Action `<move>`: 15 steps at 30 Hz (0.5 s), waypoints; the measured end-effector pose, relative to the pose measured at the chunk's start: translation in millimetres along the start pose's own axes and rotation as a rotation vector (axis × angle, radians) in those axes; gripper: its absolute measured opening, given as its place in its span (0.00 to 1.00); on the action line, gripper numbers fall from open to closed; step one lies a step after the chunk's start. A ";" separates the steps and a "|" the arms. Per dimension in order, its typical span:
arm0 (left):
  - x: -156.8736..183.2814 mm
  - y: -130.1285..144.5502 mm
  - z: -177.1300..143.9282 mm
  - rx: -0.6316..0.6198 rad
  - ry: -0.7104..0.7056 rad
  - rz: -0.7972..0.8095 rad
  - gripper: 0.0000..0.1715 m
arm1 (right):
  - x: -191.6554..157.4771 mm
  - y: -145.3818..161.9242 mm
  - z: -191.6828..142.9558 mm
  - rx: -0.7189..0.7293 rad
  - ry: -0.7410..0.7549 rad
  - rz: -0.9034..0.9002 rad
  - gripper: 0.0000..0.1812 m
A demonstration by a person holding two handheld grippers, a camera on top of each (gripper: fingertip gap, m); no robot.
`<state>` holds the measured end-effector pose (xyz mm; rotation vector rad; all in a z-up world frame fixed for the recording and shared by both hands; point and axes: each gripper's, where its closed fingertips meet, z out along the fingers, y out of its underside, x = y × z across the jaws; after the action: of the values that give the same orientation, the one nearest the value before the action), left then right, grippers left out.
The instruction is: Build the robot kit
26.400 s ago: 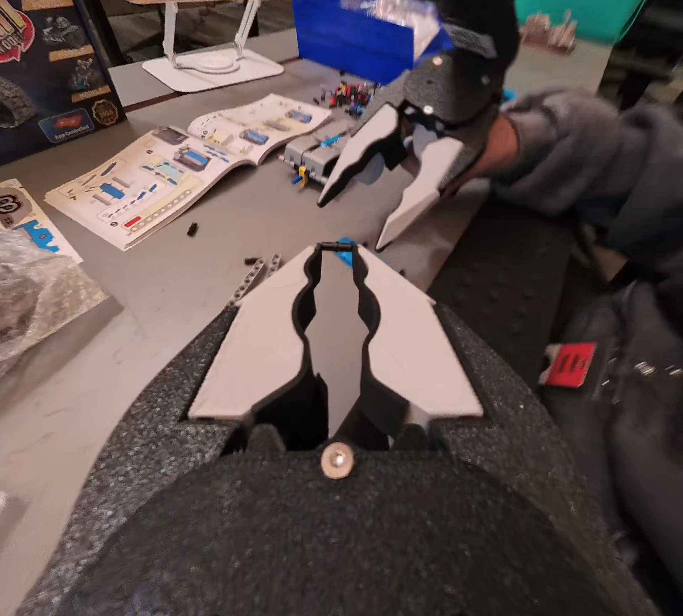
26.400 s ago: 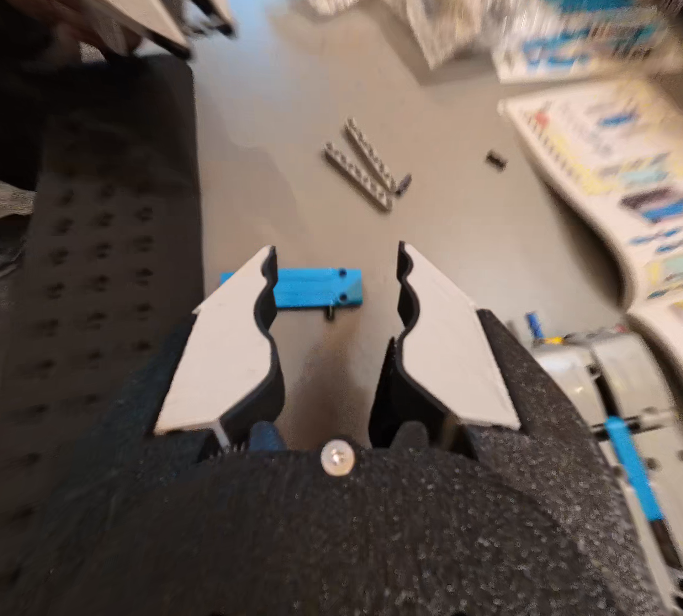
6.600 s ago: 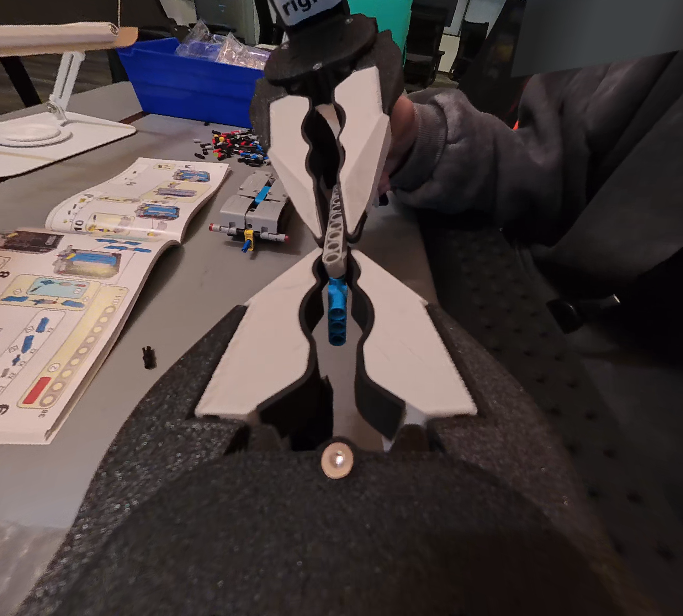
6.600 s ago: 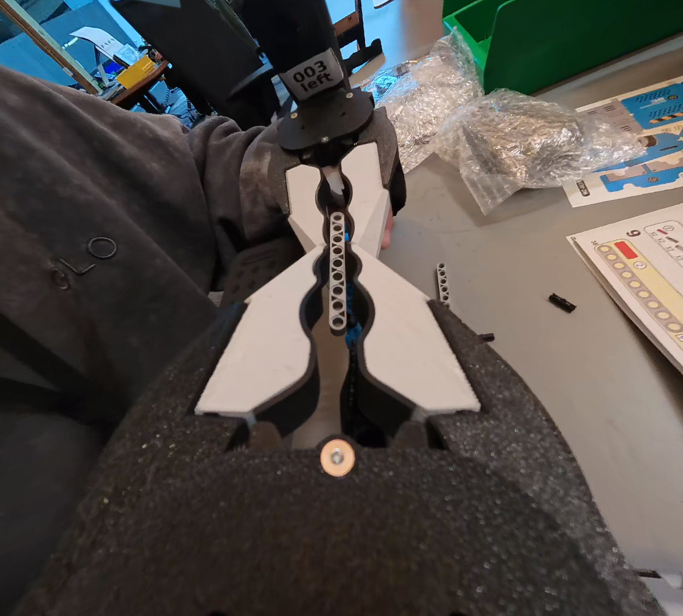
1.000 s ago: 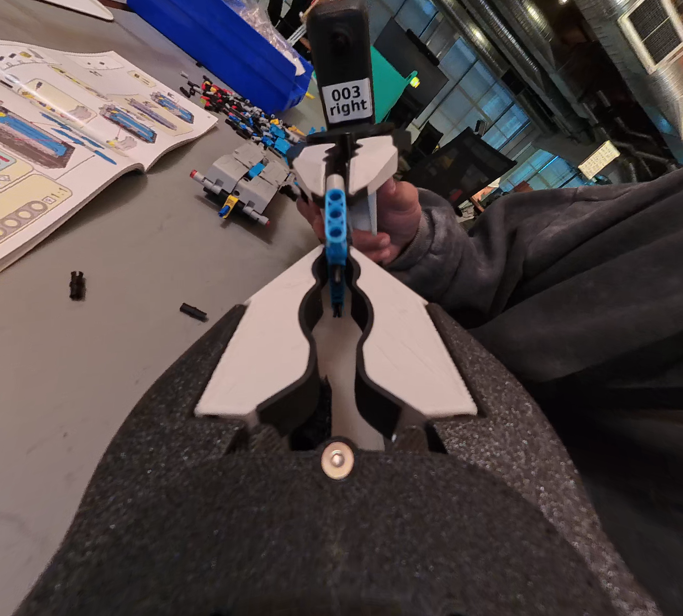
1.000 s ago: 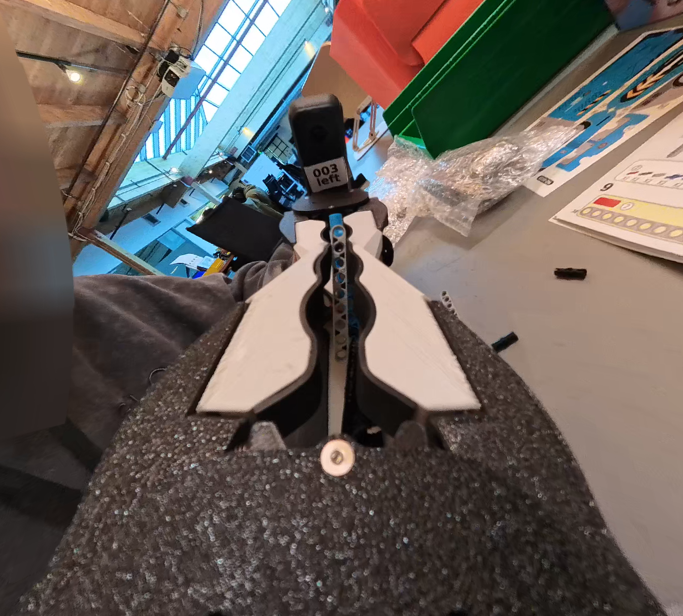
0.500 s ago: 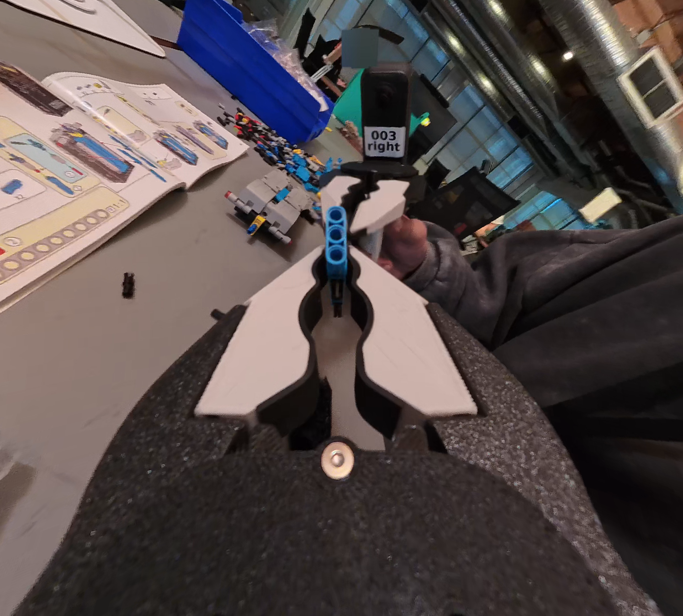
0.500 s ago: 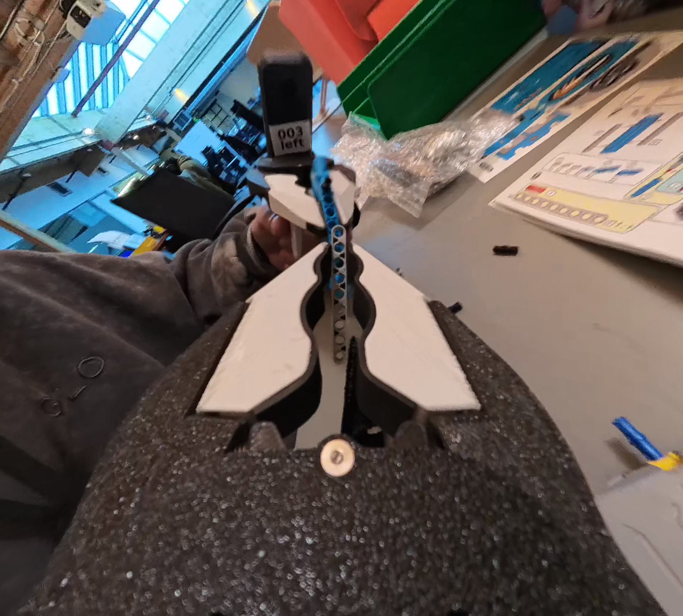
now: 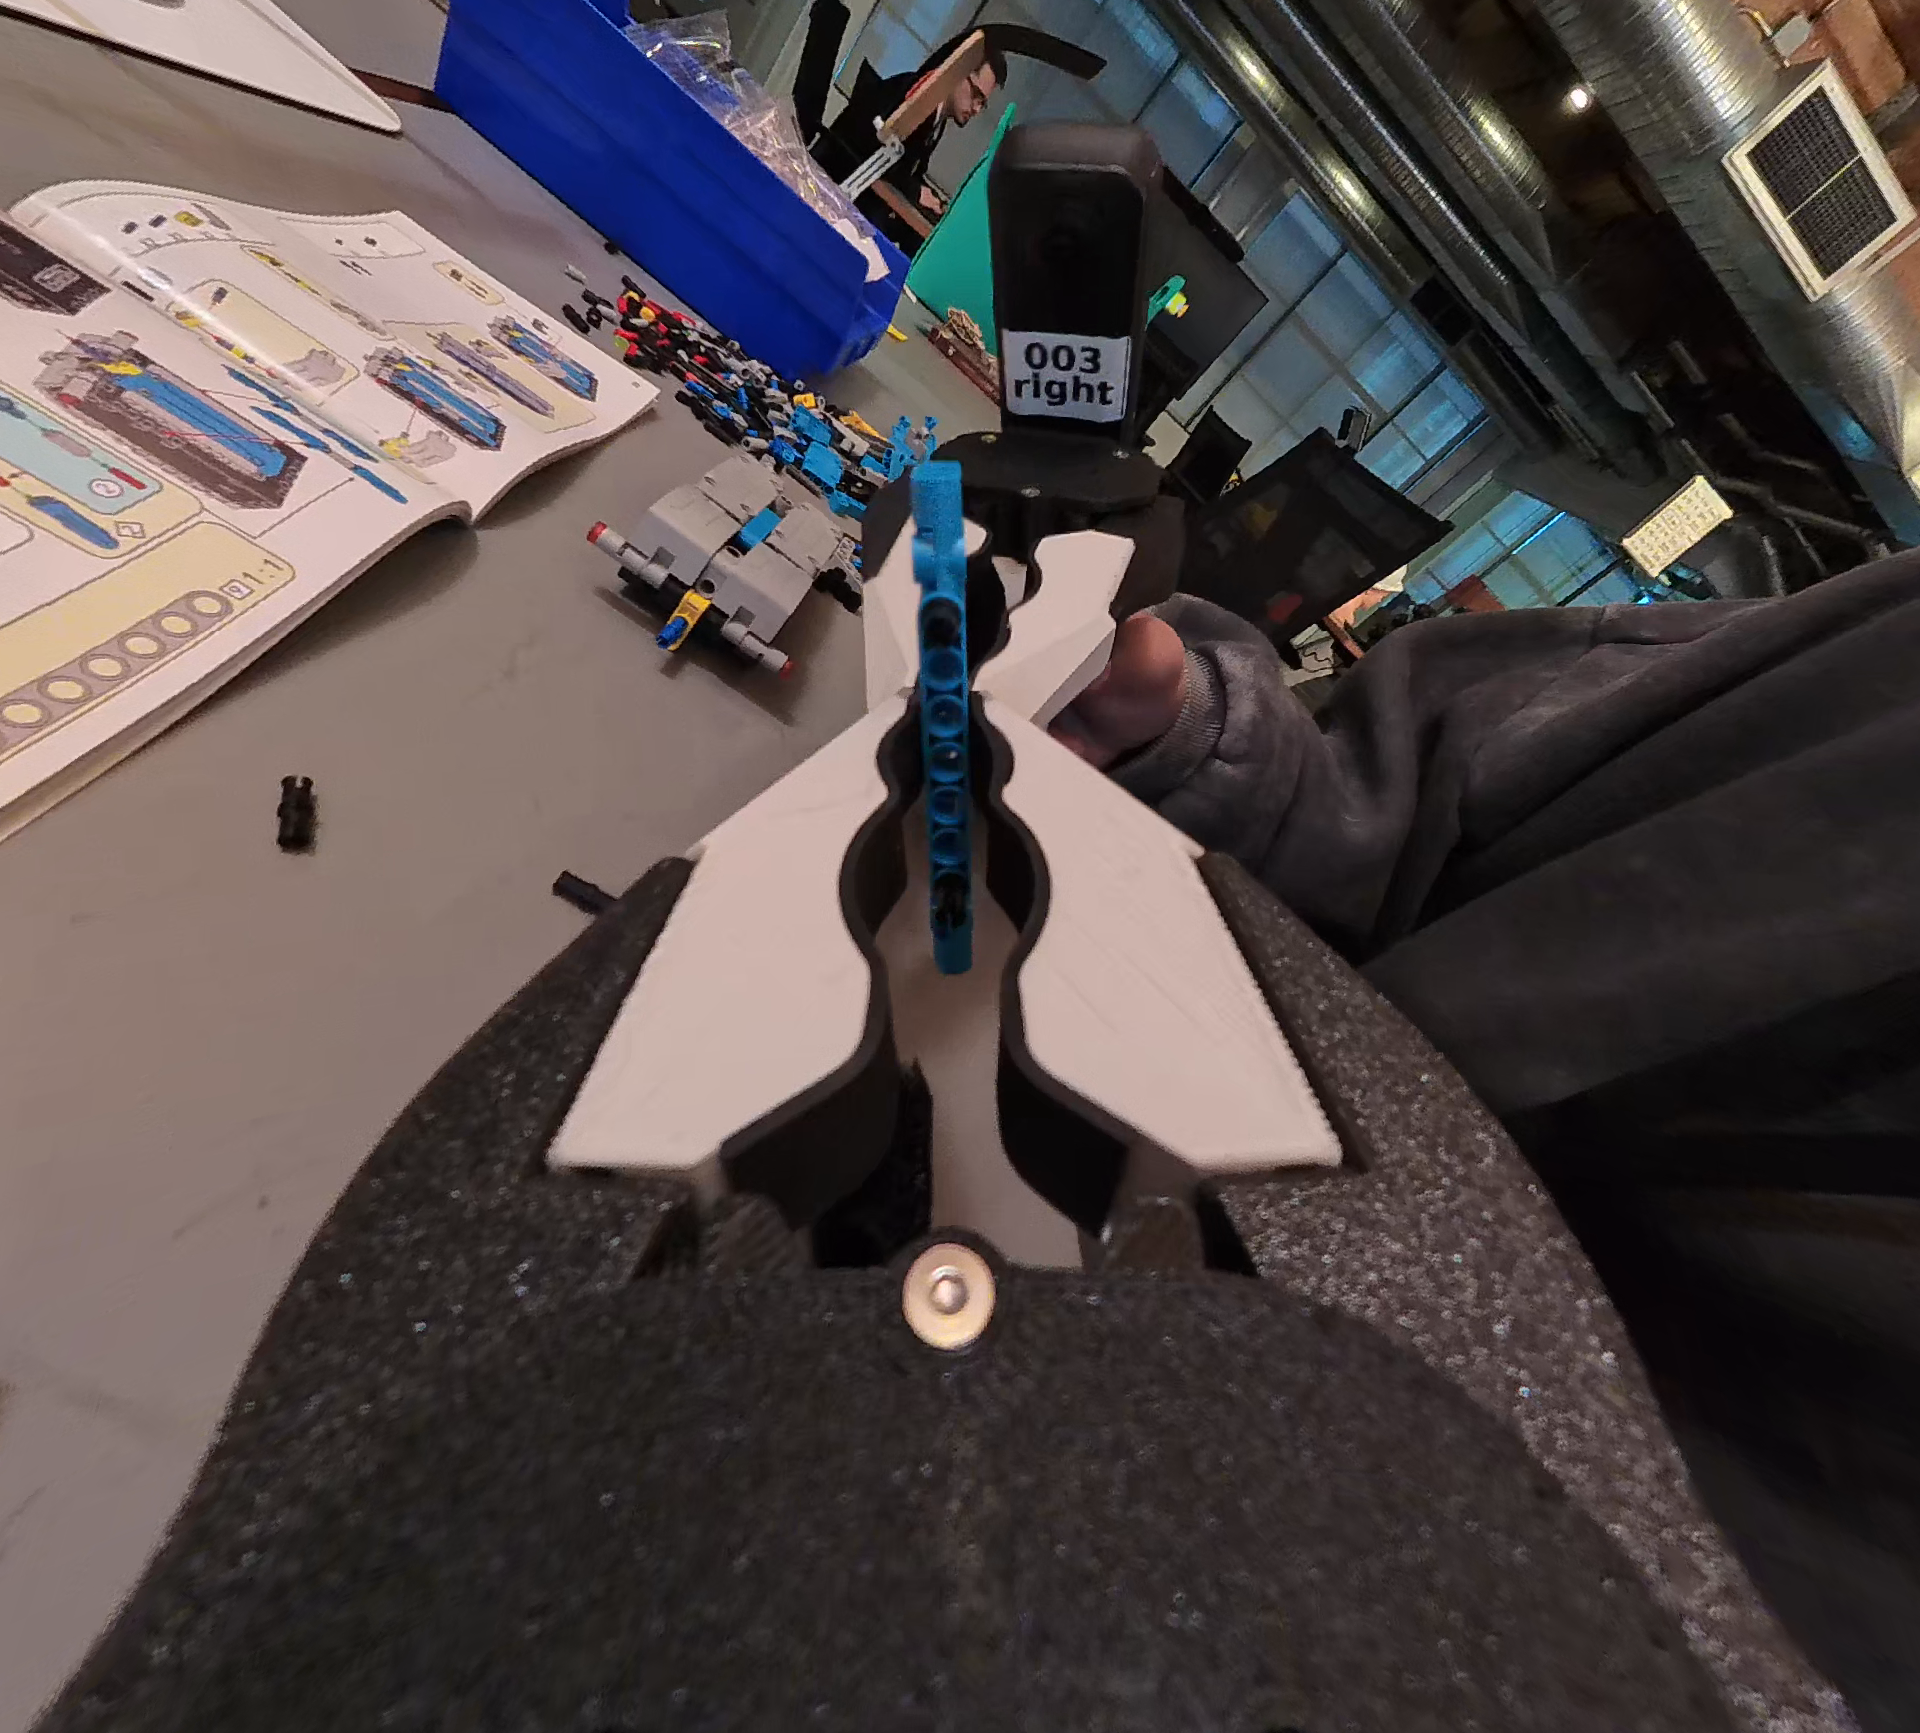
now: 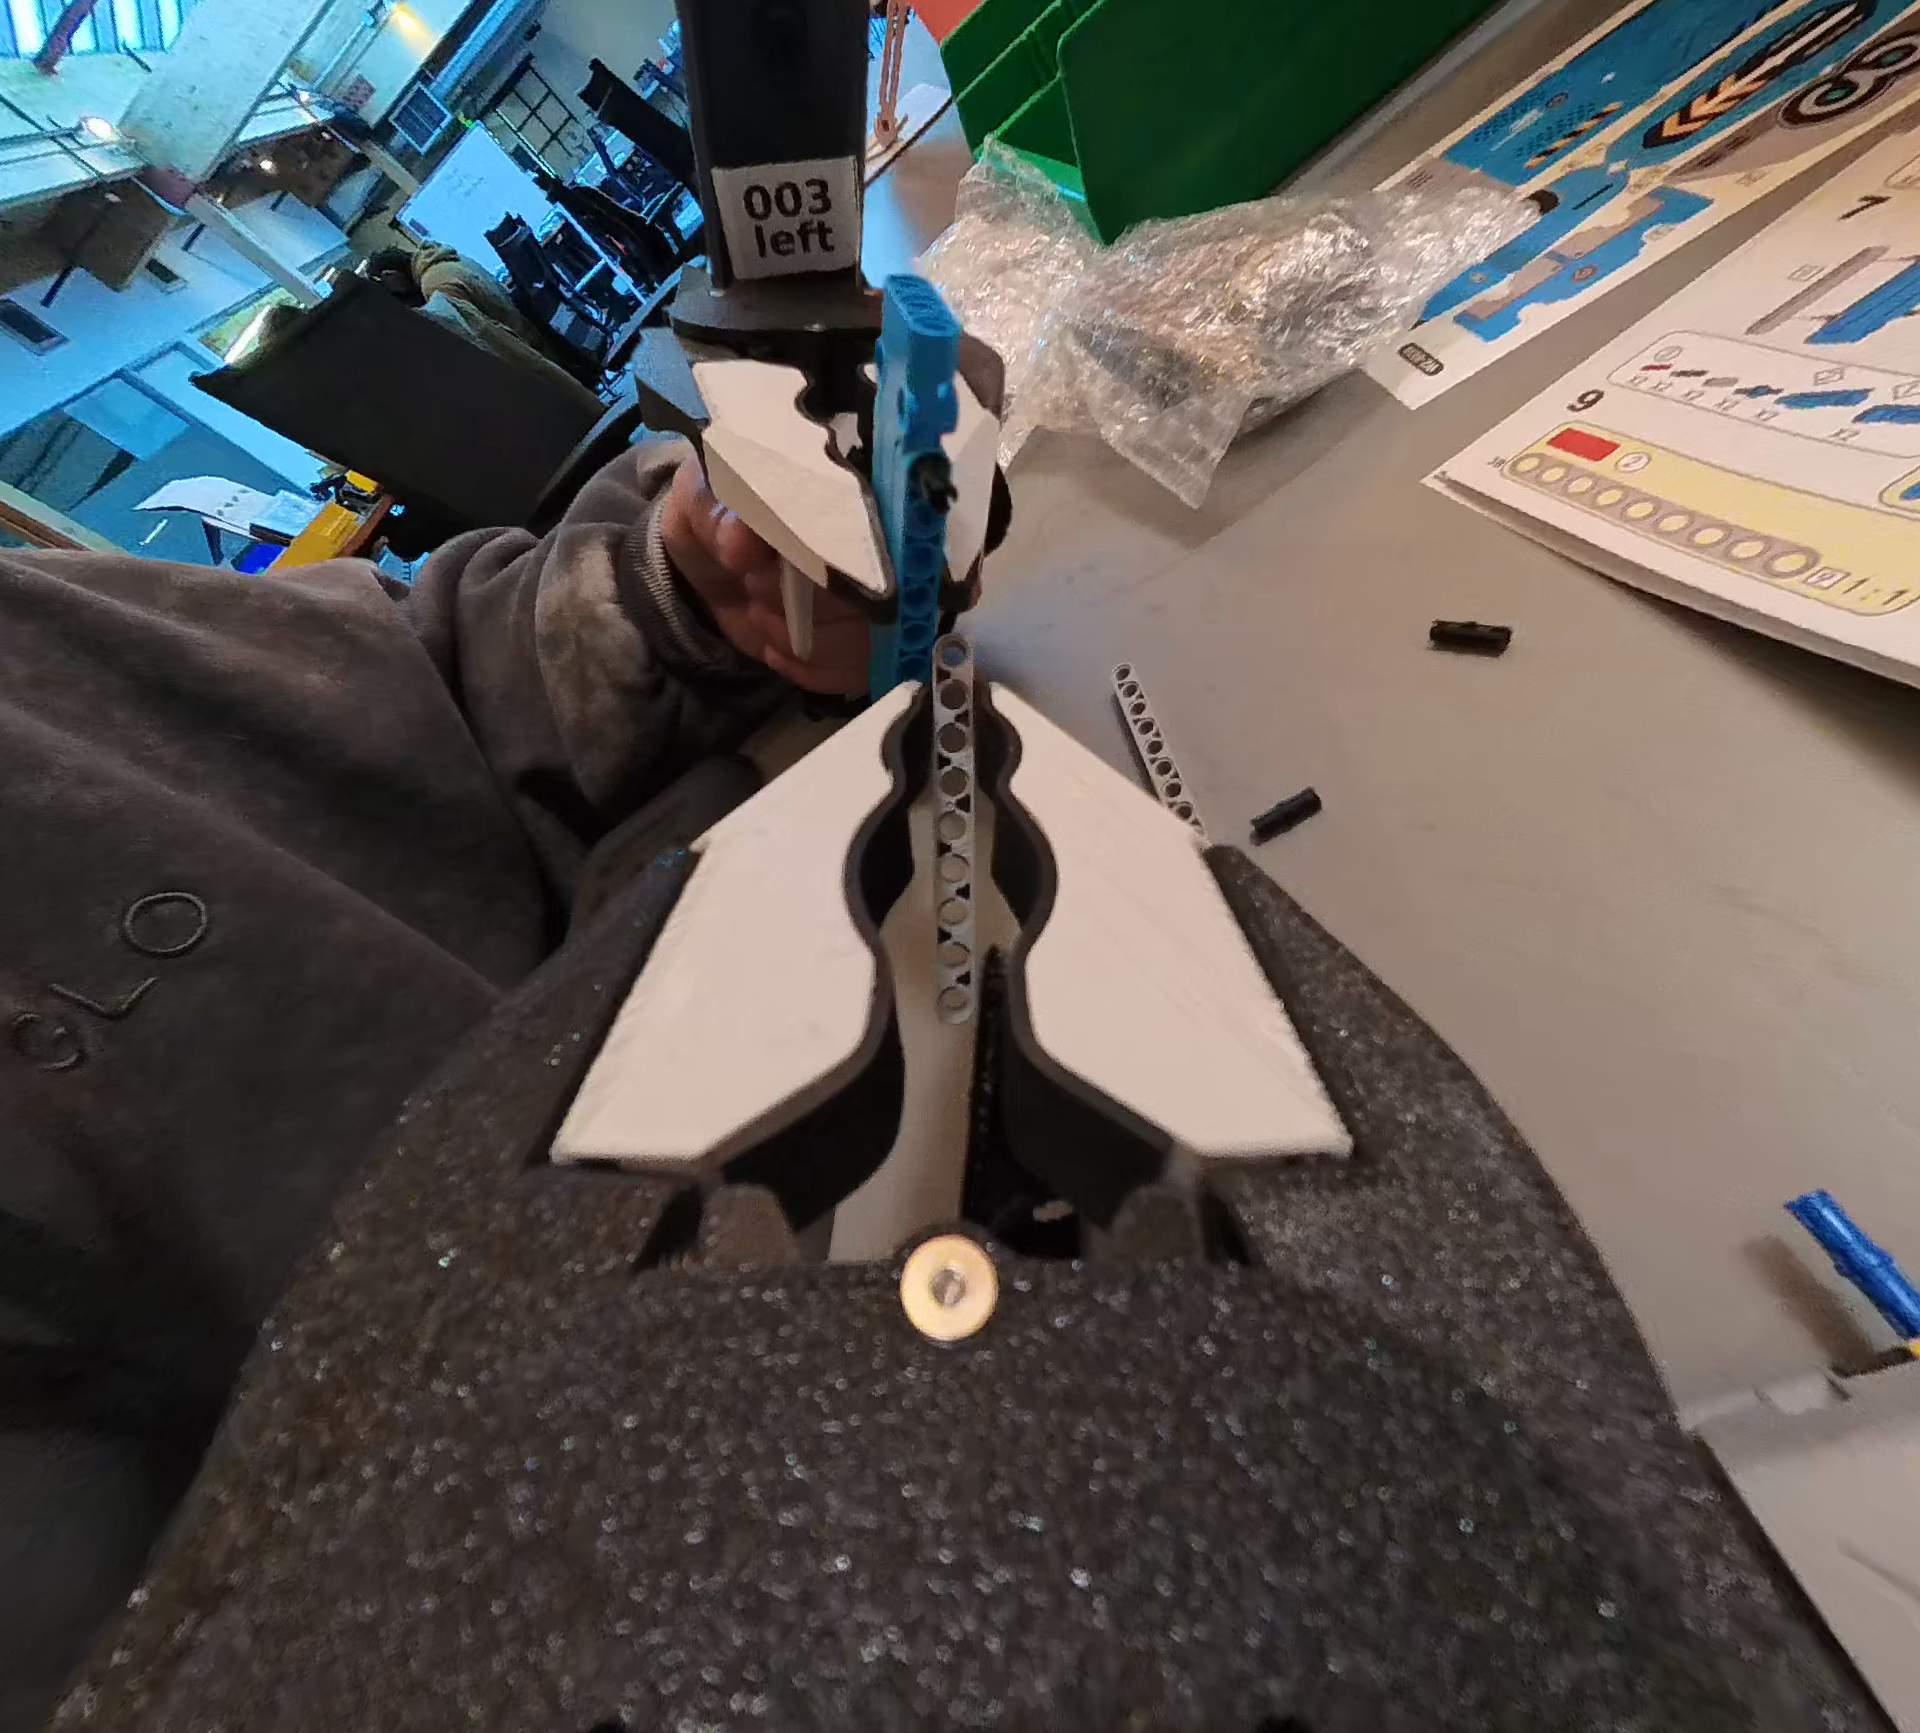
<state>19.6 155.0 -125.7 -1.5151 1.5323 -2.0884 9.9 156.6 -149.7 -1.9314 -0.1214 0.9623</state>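
Observation:
My left gripper (image 9: pixel 945 719) is shut on a long blue holed beam (image 9: pixel 943 748) that sticks up past its fingertips. My right gripper (image 10: pixel 954 696) is shut on a thin grey holed beam (image 10: pixel 953 831). The two grippers face each other above the table edge. In the right wrist view the left gripper (image 10: pixel 914 592) holds the blue beam (image 10: pixel 909 478) upright, its lower end right beside the grey beam's tip. I cannot tell if the beams touch. In the left wrist view the right gripper (image 9: pixel 997 644) sits just behind the blue beam.
An open instruction booklet (image 9: pixel 260 436), a grey part-built model (image 9: pixel 727 571), a heap of small parts (image 9: pixel 748 405) and a blue bin (image 9: pixel 644 156) lie to the left. A second grey beam (image 10: pixel 1153 748), black pins (image 10: pixel 1470 636), a bubble-wrap bag (image 10: pixel 1195 312) and green bins (image 10: pixel 1299 0) are on the table. Left and right tips are no more than a few centimetres apart.
Both grippers have tilted and drawn closer together. The blue beam has turned so its length shows in the left wrist view, and its end now sits at the grey beam's tip.

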 end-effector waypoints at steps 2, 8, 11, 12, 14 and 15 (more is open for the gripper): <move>1.1 -0.4 0.5 0.009 0.016 -0.015 0.03 | -1.1 0.1 -0.4 -0.002 -0.007 0.003 0.03; 1.3 -17.2 -9.3 0.107 0.056 -0.073 0.03 | -3.3 3.2 -0.2 -0.017 -0.014 0.001 0.03; 0.8 -17.6 -10.7 0.106 0.057 -0.067 0.03 | -3.3 1.3 -2.1 -0.006 -0.018 0.009 0.03; 1.1 -19.0 -11.3 0.116 0.049 -0.052 0.03 | -3.5 0.3 -2.7 0.000 -0.021 0.012 0.03; 2.9 -20.1 -11.6 0.116 0.055 -0.035 0.03 | -3.7 -1.3 -4.3 0.008 -0.024 0.015 0.03; 4.0 -20.7 -12.1 0.120 0.055 -0.026 0.03 | -2.8 -5.0 -6.4 0.029 -0.017 0.012 0.03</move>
<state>17.0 170.1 -106.7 -1.4555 1.3845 -2.2107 13.7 153.6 -142.7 -1.9000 -0.1056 0.9839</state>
